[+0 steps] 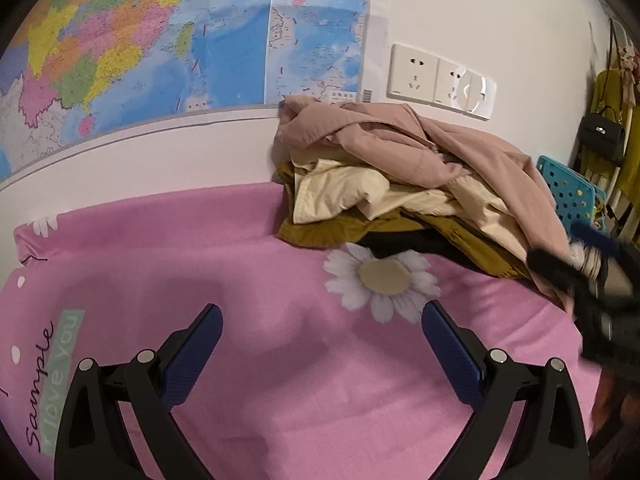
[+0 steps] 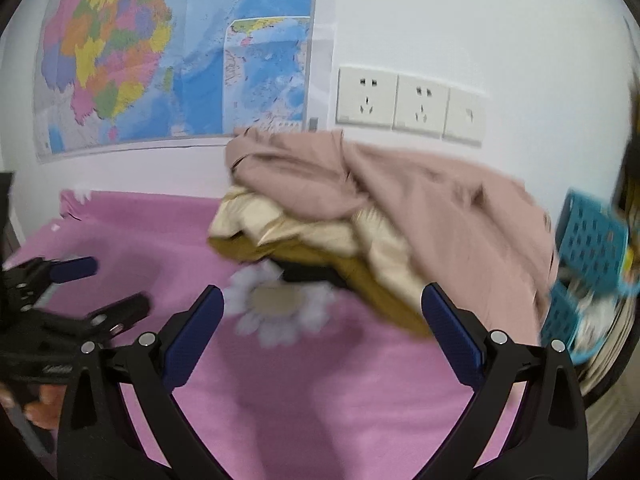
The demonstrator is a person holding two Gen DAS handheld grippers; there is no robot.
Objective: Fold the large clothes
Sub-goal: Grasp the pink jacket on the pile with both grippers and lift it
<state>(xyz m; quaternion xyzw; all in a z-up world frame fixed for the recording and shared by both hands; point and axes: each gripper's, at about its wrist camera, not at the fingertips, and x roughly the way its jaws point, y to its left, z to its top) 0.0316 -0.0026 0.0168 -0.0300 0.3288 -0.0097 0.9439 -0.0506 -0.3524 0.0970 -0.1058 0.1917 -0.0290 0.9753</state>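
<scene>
Both grippers gaped empty; the clothes pile (image 1: 404, 184) lay far right, probably nearer the right gripper (image 2: 320, 332).

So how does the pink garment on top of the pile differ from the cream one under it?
The pink garment lies on top and drapes down the pile's right side; the cream garment is sandwiched beneath it, above a mustard layer. The pink one shows far more surface; the cream one only peeks out in front. Both are crumpled and unfolded, with neither gripper touching them.
</scene>
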